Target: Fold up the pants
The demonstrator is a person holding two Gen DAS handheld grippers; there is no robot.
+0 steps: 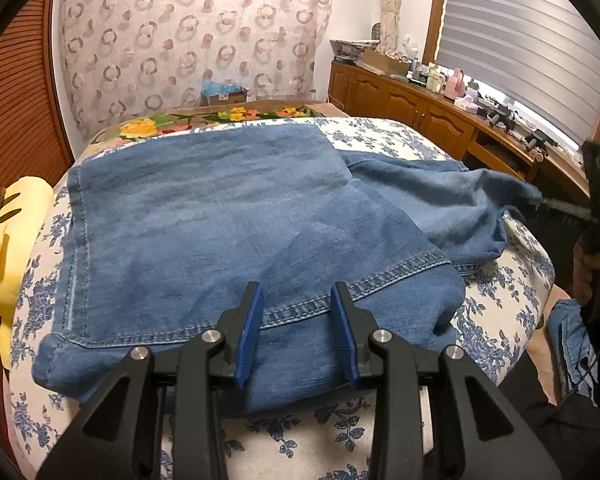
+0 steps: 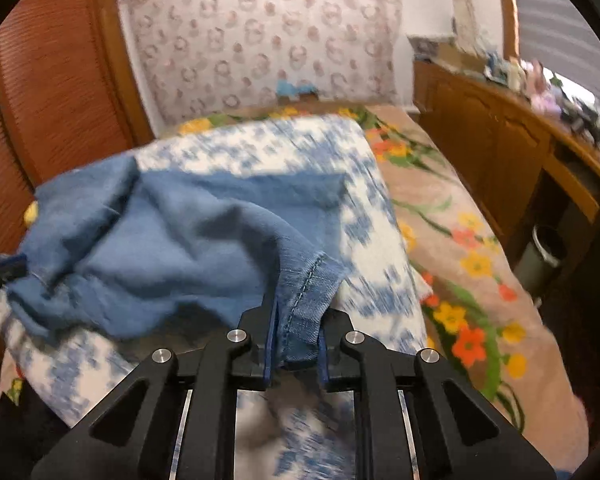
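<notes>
Blue denim pants (image 1: 204, 208) lie folded over on a cushion with a white cover printed in blue flowers (image 1: 380, 136). My left gripper (image 1: 297, 292) is open, and its blue pads (image 1: 252, 320) straddle the stitched hem at the near edge without pinching it. In the right wrist view, my right gripper (image 2: 300, 320) is shut on a seamed edge of the pants (image 2: 172, 248). It holds that edge up off the cover, so the cloth drapes back in folds. The view is blurred. At the right edge of the left wrist view, the lifted cloth (image 1: 480, 200) stretches towards a dark shape.
A yellow plush (image 1: 8, 248) sits at the cushion's left side. A flowered blanket (image 2: 460, 240) covers the bed to the right. Beyond it is a wooden cabinet (image 1: 420, 108) with a cluttered top, and a grey bin (image 2: 544, 256) stands beside it. A louvred wooden door (image 2: 40, 80) is on the left.
</notes>
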